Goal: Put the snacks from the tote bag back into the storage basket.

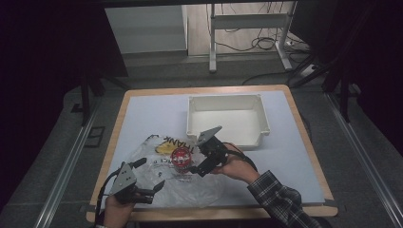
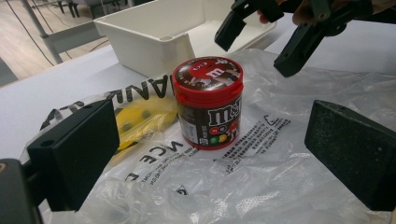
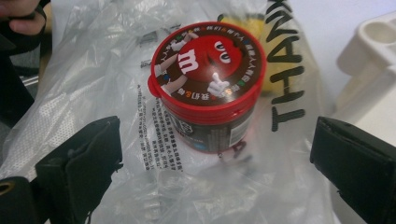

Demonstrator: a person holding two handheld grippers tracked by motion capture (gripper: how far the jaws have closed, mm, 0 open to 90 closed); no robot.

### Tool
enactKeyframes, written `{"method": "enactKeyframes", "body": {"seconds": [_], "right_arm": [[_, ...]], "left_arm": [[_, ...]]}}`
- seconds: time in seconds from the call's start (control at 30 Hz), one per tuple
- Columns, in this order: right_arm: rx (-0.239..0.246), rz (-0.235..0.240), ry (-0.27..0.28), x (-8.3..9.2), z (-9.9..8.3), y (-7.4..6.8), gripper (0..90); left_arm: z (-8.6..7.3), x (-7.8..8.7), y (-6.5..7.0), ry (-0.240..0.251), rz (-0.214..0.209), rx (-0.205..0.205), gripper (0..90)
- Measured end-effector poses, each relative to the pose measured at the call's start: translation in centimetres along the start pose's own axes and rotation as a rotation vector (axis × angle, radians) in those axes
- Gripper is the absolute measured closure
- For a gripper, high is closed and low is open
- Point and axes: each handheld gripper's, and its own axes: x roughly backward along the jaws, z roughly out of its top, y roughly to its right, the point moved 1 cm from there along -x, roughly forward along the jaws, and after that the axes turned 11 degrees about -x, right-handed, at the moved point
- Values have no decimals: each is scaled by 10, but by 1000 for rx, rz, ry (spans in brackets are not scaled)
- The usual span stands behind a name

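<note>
Candy tub upright on plastic bag, between right gripper's spread jaws, untouched. Left gripper spread too. White bin beyond, empty.

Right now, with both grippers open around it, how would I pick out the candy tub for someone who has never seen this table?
Start at the white bin at the far side of the table. Just in front of it a clear plastic bag lies flat. The candy tub stands upright on that bag: small, round, brown-sided, with a red lid, the only red thing there.
</note>
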Motion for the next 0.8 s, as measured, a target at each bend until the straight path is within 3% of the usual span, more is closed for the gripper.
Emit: {"method": "enactKeyframes", "body": {"seconds": [0.57,0.8], "right_arm": [[48,-9,-108,-28,8,-7,27],[55,-26,-130,-41,12,-10,67]], "left_arm": [[0,0,0,-2,-1,-2,30],[0,0,0,-3,-1,-3,30]]}}
